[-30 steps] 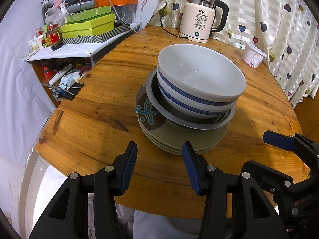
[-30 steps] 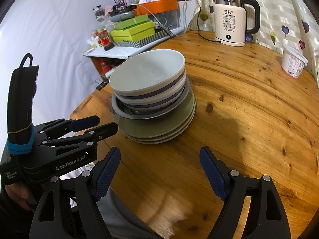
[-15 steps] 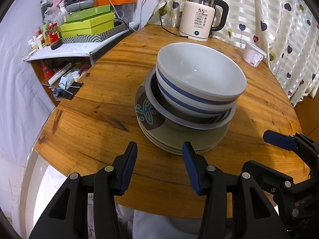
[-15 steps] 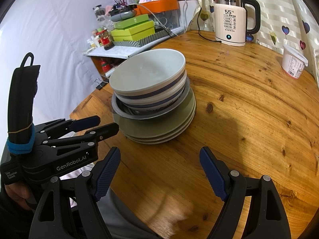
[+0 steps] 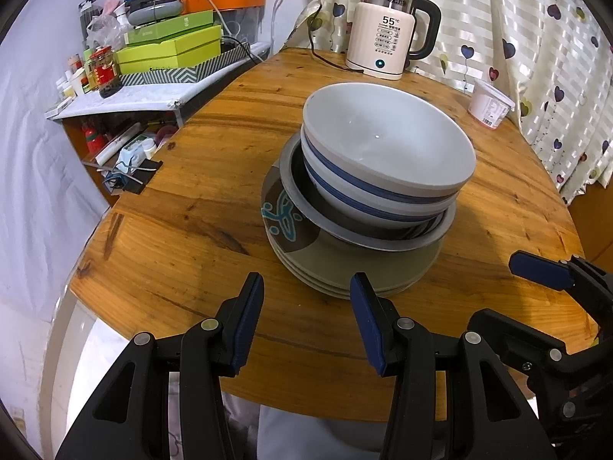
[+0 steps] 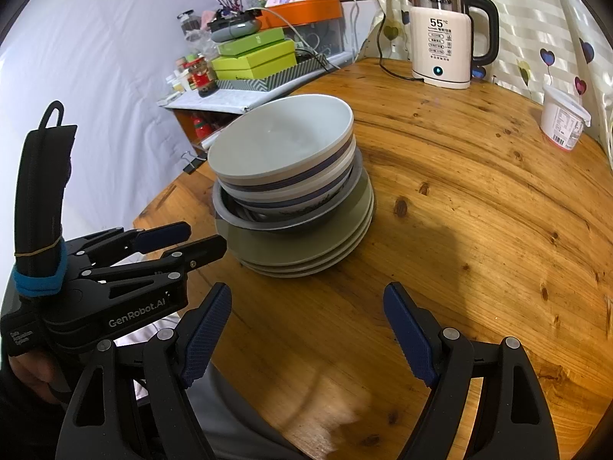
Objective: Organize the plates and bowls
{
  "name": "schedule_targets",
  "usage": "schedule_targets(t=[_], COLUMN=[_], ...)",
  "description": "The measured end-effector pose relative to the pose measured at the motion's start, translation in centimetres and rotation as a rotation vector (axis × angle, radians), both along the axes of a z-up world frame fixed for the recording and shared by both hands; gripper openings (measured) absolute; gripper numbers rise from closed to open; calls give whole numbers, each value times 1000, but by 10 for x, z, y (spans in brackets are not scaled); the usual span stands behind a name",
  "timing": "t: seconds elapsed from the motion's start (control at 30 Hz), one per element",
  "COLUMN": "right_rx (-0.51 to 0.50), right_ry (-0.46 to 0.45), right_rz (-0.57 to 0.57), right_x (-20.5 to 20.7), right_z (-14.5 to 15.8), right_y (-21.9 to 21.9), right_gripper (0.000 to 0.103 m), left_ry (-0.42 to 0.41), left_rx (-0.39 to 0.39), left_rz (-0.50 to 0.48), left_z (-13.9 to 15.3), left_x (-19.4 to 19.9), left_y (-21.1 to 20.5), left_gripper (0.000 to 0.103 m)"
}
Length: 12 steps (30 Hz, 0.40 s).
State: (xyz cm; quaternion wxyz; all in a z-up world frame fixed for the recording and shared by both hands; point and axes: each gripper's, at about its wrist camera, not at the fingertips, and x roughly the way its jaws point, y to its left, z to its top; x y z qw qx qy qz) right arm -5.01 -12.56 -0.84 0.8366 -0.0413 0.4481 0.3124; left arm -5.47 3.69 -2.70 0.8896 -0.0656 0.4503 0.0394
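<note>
One stack of dishes sits near the middle of the round wooden counter. At the bottom, olive-green plates, the top one showing a teal and brown pattern on its left edge. On them, a grey metal basin. Nested inside it, white bowls with blue bands, the uppermost empty and tilted a little to the left in the left wrist view.

Left gripper: jaws parted to a moderate gap, holding nothing, hovering over the near edge of the counter just short of the plates. Right gripper: jaws wide, holding nothing, above the counter's near edge, pointed past the right side of the stack. The two tools sit side by side, each visible in the other's camera.

Behind the stack: a cream electric kettle reading 55, corded, at the far edge. A white plastic tub stands right of it, near the heart-print curtain. Green boxes are piled on a cluttered shelf to the left.
</note>
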Motion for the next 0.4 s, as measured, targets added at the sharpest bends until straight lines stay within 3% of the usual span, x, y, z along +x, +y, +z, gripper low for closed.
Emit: schedule_targets(t=[0.4], right_rx=[3], right_ry=[1], right_rz=[-2], right_x=[0], right_z=[0], right_y=[-1], right_gripper=[82], left_ry=[-3], left_rx=[-8], left_rz=[8], left_z=[2], left_x=[1], left_y=[0], left_gripper=[48])
